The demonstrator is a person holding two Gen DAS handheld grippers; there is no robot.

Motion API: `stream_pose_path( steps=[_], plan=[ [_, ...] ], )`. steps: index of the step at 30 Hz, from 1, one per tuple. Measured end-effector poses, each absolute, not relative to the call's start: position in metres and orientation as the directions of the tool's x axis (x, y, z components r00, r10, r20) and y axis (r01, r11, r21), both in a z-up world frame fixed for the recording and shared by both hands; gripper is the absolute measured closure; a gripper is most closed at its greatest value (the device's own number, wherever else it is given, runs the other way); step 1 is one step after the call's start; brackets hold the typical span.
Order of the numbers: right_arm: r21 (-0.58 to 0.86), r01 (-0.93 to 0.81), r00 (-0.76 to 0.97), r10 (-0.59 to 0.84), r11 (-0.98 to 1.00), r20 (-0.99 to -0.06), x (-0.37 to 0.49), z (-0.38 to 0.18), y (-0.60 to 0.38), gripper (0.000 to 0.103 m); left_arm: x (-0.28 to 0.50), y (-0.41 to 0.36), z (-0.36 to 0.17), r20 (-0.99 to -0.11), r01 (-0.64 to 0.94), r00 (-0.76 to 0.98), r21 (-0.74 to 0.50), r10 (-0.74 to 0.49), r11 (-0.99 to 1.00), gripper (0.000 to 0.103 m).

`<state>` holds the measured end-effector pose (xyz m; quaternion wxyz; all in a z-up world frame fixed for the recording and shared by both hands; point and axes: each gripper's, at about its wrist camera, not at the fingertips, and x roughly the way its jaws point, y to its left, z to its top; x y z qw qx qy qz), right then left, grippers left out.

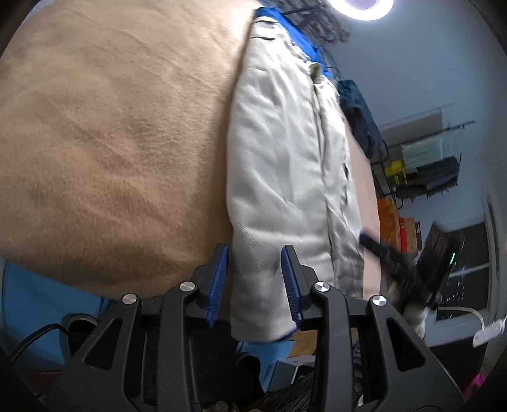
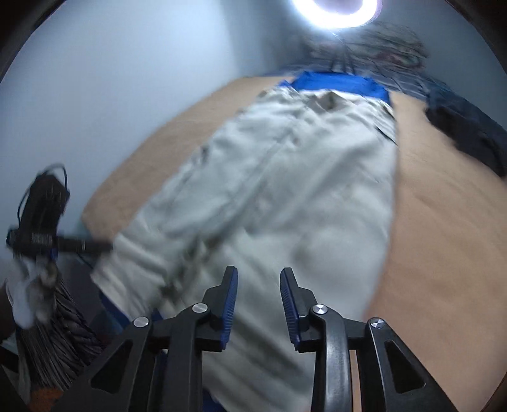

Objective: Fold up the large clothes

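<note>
Both grippers hang just above the near end of the garment with nothing between their fingers: the left gripper (image 1: pixel 255 282) has its blue-padded jaws spread apart over the left edge of the cloth, and the right gripper (image 2: pixel 258 301) is likewise parted over the middle of the near hem. Beneath them lies the pale grey garment (image 1: pixel 285 164), long, laid out lengthwise on the tan blanket (image 1: pixel 111 142), with a seam or placket running down its length; the right wrist view of it is motion-blurred. Its near end hangs slightly past the blanket's edge, where a blue sheet (image 1: pixel 38 301) shows below. At the far end of the pale cloth a bright blue garment (image 2: pixel 339 84) peeks out from under it. To the right, apart from it on the blanket, sits a dark navy bundle of clothing (image 2: pixel 469 133). Beyond, a ring light (image 2: pixel 336 9) glares against the wall.
</note>
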<state>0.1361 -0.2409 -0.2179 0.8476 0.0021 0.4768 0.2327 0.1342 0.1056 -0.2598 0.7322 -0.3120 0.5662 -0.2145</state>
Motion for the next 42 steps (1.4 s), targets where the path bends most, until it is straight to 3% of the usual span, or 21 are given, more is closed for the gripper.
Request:
stream_pose_path(
  steps=[4, 9, 11, 12, 13, 17, 21, 24, 27, 31, 34, 42],
  plan=[
    [0.157, -0.405, 0.388, 0.325, 0.900, -0.862, 0.108, -0.246, -0.237, 0.076, 0.141, 0.099, -0.268, -0.706, -0.036, 0.243, -0.691, -0.665, 0.722, 0.070],
    [0.301, -0.372, 0.348, 0.432, 0.878, -0.832, 0.083, -0.233, -0.265, 0.074, 0.145, 0.093, -0.280, -0.678, -0.068, 0.195, -0.730, -0.708, 0.680, 0.070],
    [0.330, -0.356, 0.365, 0.456, 0.874, -0.812, 0.080, -0.224, -0.281, 0.061, 0.145, 0.091, -0.284, -0.666, -0.071, 0.178, -0.743, -0.724, 0.666, 0.070],
    [0.336, -0.325, 0.394, 0.450, 0.884, -0.801, 0.080, -0.220, -0.291, 0.041, 0.144, 0.092, -0.285, -0.663, -0.074, 0.174, -0.746, -0.728, 0.662, 0.070],
    [0.343, -0.294, 0.421, 0.443, 0.892, -0.792, 0.087, -0.225, -0.295, 0.029, 0.144, 0.092, -0.287, -0.656, -0.080, 0.168, -0.753, -0.736, 0.653, 0.070],
    [0.529, -0.147, 0.397, 0.540, 0.836, -0.743, 0.099, -0.248, -0.332, 0.029, 0.145, 0.093, -0.290, -0.637, -0.096, 0.155, -0.770, -0.755, 0.630, 0.070],
    [0.657, -0.102, 0.347, 0.646, 0.747, -0.680, 0.110, -0.272, -0.336, 0.033, 0.145, 0.092, -0.290, -0.637, -0.084, 0.139, -0.770, -0.758, 0.632, 0.070],
    [0.696, -0.143, 0.307, 0.700, 0.703, -0.644, 0.119, -0.276, -0.324, 0.042, 0.144, 0.086, -0.288, -0.644, -0.062, 0.123, -0.764, -0.755, 0.642, 0.070],
    [0.693, -0.166, 0.271, 0.708, 0.702, -0.652, 0.122, -0.280, -0.314, 0.044, 0.144, 0.080, -0.284, -0.665, -0.044, 0.128, -0.745, -0.736, 0.666, 0.074],
    [0.688, -0.142, 0.266, 0.697, 0.712, -0.666, 0.127, -0.283, -0.313, 0.076, 0.142, 0.079, -0.275, -0.664, -0.040, 0.141, -0.745, -0.734, 0.666, 0.079],
    [0.721, -0.125, 0.286, 0.720, 0.682, -0.632, 0.125, -0.279, -0.319, 0.087, 0.141, 0.079, -0.264, -0.650, -0.031, 0.157, -0.756, -0.743, 0.654, 0.081],
    [0.785, -0.124, 0.363, 0.764, 0.607, -0.533, 0.126, -0.247, -0.318, 0.092, 0.153, 0.080, -0.232, -0.591, -0.008, 0.218, -0.797, -0.777, 0.604, 0.086]
  ],
)
